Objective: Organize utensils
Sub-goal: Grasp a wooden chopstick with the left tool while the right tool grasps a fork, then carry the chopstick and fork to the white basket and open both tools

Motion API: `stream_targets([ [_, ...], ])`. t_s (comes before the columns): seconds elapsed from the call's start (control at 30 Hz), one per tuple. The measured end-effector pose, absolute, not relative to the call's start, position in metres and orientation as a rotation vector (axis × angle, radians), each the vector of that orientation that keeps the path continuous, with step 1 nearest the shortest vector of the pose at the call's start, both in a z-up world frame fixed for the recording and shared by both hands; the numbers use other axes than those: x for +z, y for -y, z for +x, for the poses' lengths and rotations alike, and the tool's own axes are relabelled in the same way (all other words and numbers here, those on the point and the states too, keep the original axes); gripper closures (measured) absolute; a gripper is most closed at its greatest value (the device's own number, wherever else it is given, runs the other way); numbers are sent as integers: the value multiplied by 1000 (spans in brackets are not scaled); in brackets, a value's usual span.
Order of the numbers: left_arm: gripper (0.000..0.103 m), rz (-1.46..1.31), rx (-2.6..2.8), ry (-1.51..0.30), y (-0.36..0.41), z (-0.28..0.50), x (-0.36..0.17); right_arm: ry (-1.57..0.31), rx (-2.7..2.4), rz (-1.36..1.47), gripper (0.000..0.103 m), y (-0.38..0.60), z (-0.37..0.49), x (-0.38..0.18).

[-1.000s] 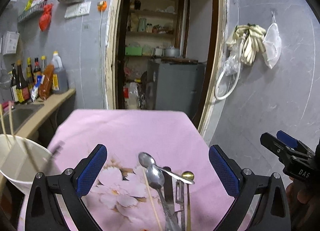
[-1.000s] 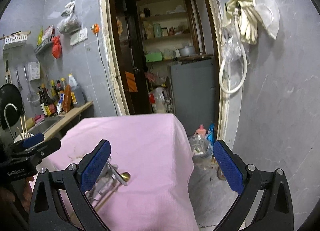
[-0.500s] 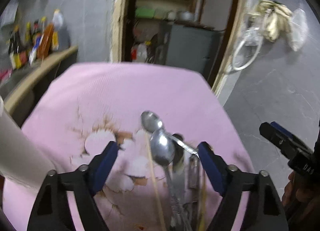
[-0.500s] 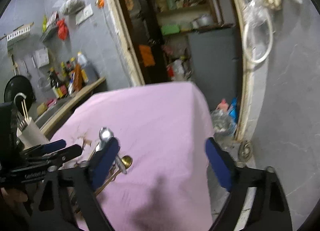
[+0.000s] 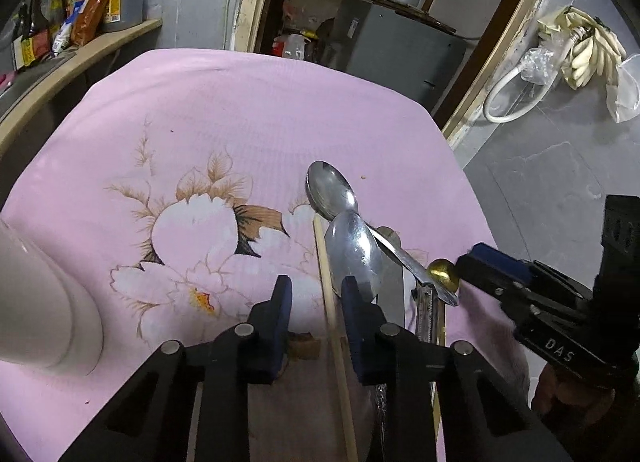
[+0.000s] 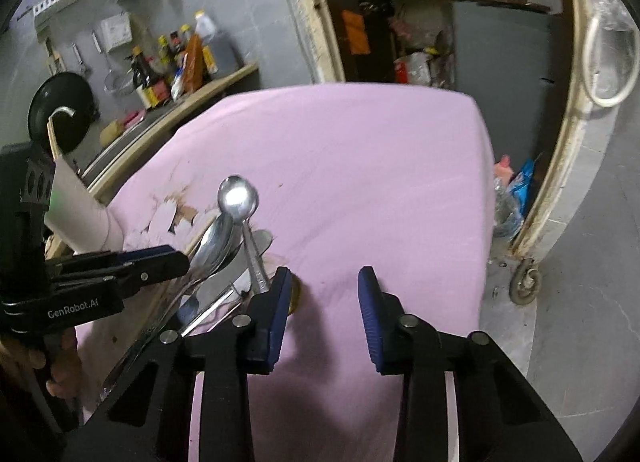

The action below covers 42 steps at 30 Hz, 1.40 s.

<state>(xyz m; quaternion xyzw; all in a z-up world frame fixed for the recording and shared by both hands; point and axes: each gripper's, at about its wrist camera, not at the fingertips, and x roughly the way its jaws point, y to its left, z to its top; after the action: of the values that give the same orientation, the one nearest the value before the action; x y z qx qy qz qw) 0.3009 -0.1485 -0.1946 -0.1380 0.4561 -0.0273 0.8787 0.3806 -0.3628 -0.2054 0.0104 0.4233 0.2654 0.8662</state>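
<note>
A pile of utensils lies on the pink flowered tablecloth [image 5: 248, 129]: two steel spoons [image 5: 352, 250], a wooden chopstick [image 5: 334, 314], a gold-tipped utensil [image 5: 442, 272] and a flat steel blade. My left gripper [image 5: 316, 298] is low over the cloth, its jaws narrowed on either side of the chopstick, apart from it. My right gripper [image 6: 322, 294] is partly open and empty, its left finger [image 6: 280, 294] beside the gold tip, just right of the spoons [image 6: 238, 197]. The right gripper also shows in the left wrist view [image 5: 496, 266].
A white cup [image 5: 40, 302] stands at the cloth's left edge; it also shows in the right wrist view [image 6: 80, 217]. A counter with bottles [image 5: 80, 5] runs along the left wall. The table's far and right edges drop off toward a doorway and grey floor [image 6: 580, 262].
Both grippers have dropped down and forward to the utensil pile. Both have narrowed from wide open; the left now straddles the chopstick.
</note>
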Motion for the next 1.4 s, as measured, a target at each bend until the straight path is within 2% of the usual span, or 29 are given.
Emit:
stream_targets([
  [0.13, 85, -292, -67, -959, 150, 303, -195, -910, 607, 6, 79, 354, 381, -210],
  [0.37, 92, -271, -57, -1003, 152, 311, -192, -929, 613, -6, 81, 348, 381, -208],
  [0.47, 97, -292, -71, -1022, 151, 311, -193, -957, 627, 26, 93, 345, 379, -209],
  [0.63, 98, -343, -83, -1038, 147, 309, -193, -966, 607, 80, 99, 352, 377, -212],
  [0.83, 98, -406, -130, -955, 145, 293, -179, -867, 552, 99, 100, 363, 357, -187],
  [1.4, 98, -390, -296, -664, 139, 252, -95, -566, 338, -11, 101, 366, 275, -87],
])
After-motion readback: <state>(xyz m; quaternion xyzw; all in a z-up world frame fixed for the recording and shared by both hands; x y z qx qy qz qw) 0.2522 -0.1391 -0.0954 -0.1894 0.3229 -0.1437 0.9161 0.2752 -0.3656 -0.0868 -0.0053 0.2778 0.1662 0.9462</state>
